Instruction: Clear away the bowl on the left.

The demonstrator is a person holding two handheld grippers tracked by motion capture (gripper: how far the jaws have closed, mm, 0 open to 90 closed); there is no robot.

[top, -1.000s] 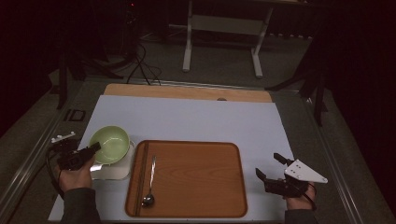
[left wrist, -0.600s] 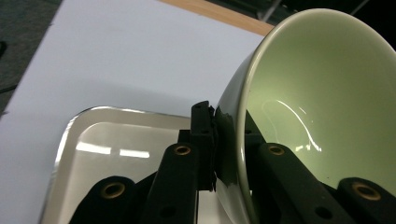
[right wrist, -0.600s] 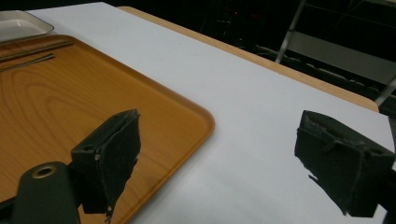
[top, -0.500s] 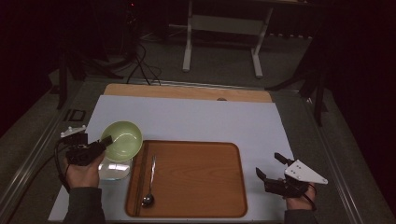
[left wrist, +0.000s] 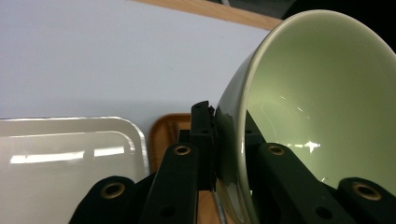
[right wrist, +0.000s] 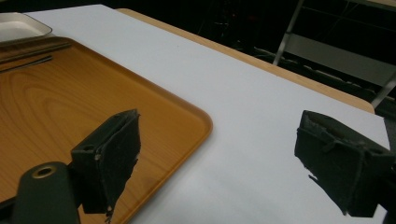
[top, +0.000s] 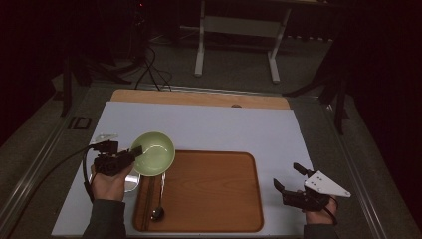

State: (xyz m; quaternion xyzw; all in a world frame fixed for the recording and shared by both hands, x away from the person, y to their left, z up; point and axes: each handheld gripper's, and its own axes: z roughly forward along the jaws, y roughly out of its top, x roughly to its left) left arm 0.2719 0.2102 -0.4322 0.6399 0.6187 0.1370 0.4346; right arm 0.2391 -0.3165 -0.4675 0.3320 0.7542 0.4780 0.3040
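White table (top: 224,127), left fingers (left wrist: 212,135) clamping green bowl (left wrist: 322,102) rim, close-up reveals white dish (left wrist: 70,158), right fingers (right wrist: 224,163) spread, empty

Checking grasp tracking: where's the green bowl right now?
In the high view the green bowl sits at the left, clamped by its rim in the left gripper, lifted over the wooden tray's top-left corner, with the white dish just below-left and the spoon beneath.
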